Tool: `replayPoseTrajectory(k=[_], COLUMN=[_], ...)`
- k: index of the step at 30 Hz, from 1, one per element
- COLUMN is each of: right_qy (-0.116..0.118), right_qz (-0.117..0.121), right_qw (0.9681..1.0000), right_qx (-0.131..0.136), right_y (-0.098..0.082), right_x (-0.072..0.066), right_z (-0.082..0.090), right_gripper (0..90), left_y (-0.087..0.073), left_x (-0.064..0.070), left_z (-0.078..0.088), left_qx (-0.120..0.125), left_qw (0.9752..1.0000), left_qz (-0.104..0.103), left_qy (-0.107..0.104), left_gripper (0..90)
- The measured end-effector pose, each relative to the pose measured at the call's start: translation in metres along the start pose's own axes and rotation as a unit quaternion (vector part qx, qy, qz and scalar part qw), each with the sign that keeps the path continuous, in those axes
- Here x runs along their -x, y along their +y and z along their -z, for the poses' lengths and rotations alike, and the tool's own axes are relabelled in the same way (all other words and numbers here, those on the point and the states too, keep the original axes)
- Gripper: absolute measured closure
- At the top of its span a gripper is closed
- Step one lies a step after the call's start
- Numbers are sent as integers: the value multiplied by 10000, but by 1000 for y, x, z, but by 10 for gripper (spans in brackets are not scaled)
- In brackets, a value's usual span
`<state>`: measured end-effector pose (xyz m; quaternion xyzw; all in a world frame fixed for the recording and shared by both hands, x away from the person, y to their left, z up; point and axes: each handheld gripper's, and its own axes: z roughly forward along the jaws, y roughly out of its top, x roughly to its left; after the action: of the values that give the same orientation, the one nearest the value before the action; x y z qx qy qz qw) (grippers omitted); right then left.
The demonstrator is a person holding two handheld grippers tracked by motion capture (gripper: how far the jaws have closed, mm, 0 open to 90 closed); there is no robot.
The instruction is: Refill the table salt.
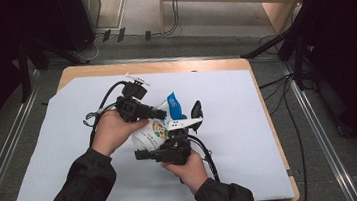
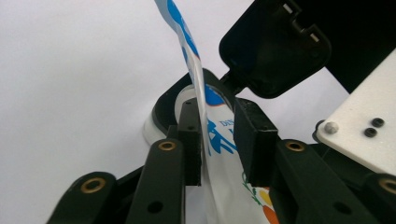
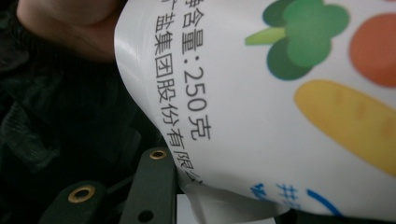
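Observation:
A white container [image 1: 152, 132] with printed vegetables and a black flip lid [image 1: 196, 109] standing open is held above the table between both hands. My right gripper [image 1: 146, 151] is shut on its body from below. In the right gripper view the label [image 3: 280, 116] sits right above one black finger [image 3: 154, 186]. My left gripper [image 1: 165, 116] reaches in from the left at the container's top. A peeled blue-and-white film strip [image 2: 187, 42] runs between its pads, against the left pad [image 2: 190, 140] and apart from the right one; the left gripper [image 2: 217, 135] stands open around it.
A white sheet [image 1: 249, 123] covers the wooden table [image 1: 269, 121]. The grey floor with cables [image 1: 285, 84] and dark stands surrounds the table. The right gripper's white plate [image 2: 364, 126] lies close beside the left jaws.

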<state>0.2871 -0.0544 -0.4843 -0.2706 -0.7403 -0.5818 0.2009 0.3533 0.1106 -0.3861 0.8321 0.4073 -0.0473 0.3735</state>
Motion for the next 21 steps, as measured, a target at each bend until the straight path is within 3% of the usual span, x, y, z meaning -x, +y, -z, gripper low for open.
replayPoseTrajectory(k=[13,21], right_qy=[-326,-424], right_qz=[377,442], right_qw=[9983,9974], right_qx=[-297,-370], right_y=[-8,-14], right_x=[3,5], right_z=[-7,-9], right_gripper=[709,703], left_y=[-7,-11], left_x=[-10,-10], left_z=[-3,-1], left_qx=[-131,-101], left_qw=[9997,9995], left_qz=[87,-2], left_qy=[-190,-289], left_gripper=[847,889])
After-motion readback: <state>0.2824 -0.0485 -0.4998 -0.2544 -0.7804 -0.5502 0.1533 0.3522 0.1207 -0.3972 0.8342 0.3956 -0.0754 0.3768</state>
